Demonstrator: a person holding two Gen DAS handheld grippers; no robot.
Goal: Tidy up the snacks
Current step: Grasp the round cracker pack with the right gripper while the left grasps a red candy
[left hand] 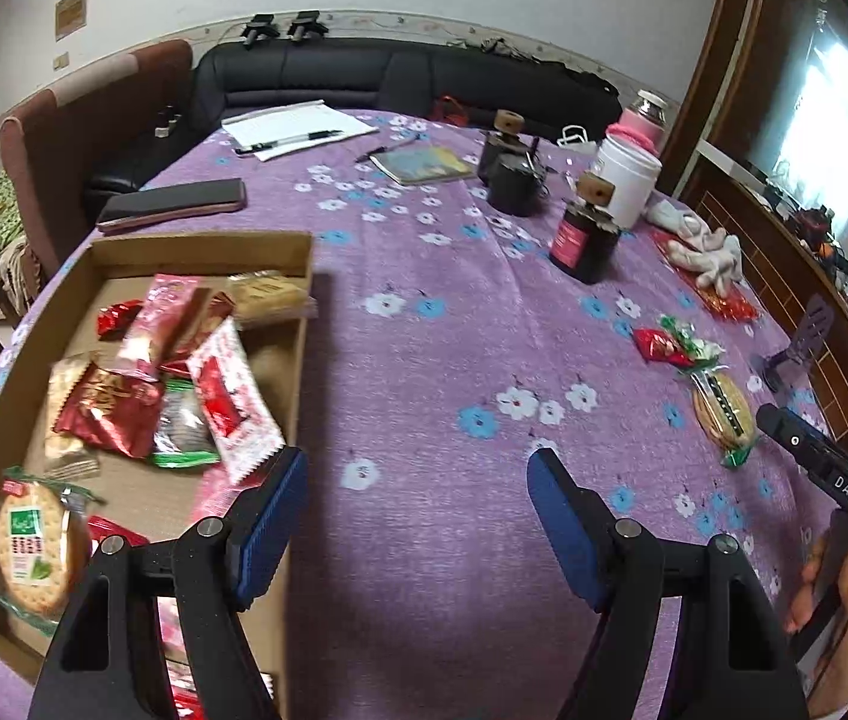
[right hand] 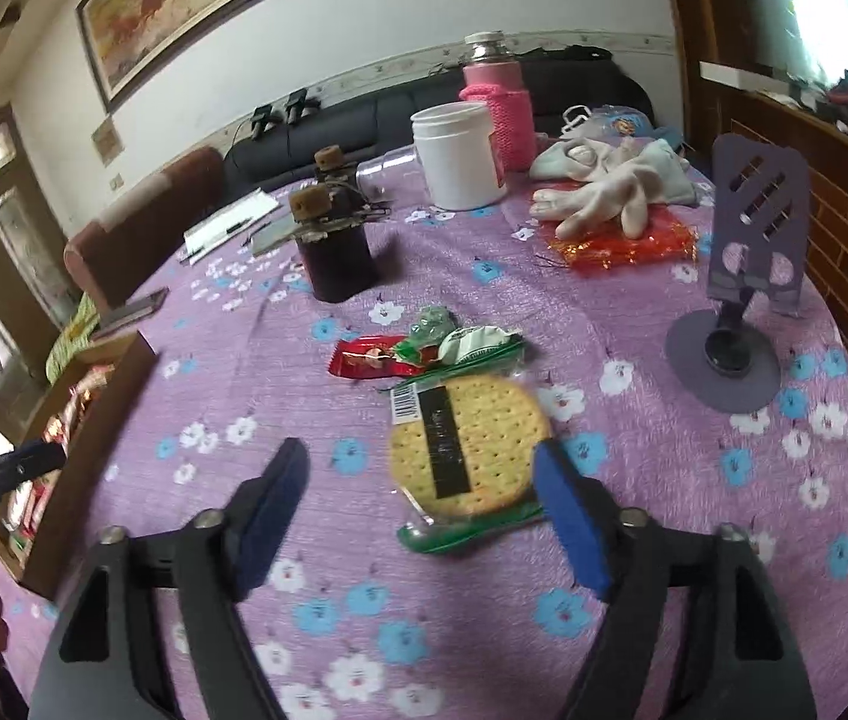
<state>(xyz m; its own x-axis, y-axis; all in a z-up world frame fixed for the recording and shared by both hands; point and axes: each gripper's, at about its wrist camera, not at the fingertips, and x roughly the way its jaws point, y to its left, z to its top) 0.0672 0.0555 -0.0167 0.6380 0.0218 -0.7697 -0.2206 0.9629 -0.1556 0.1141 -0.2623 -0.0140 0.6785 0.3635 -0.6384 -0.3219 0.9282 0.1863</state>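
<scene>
Blue-padded right gripper [right hand: 421,489] jaws gape empty, cracker packet [right hand: 467,450] lying just beyond them.

white letters "das" on the black body of the right gripper [left hand: 844,489] at the right edge of the left wrist view. printed characters on the green label of the round cracker pack [left hand: 34,546] in the cardboard box [left hand: 196,246], too small to read. barcode on the wrapper of the cracker pack [right hand: 466,450] on the tabletop [right hand: 664,480], digits not legible. print on the remaining snack wrappers blurred, unreadable.
</scene>
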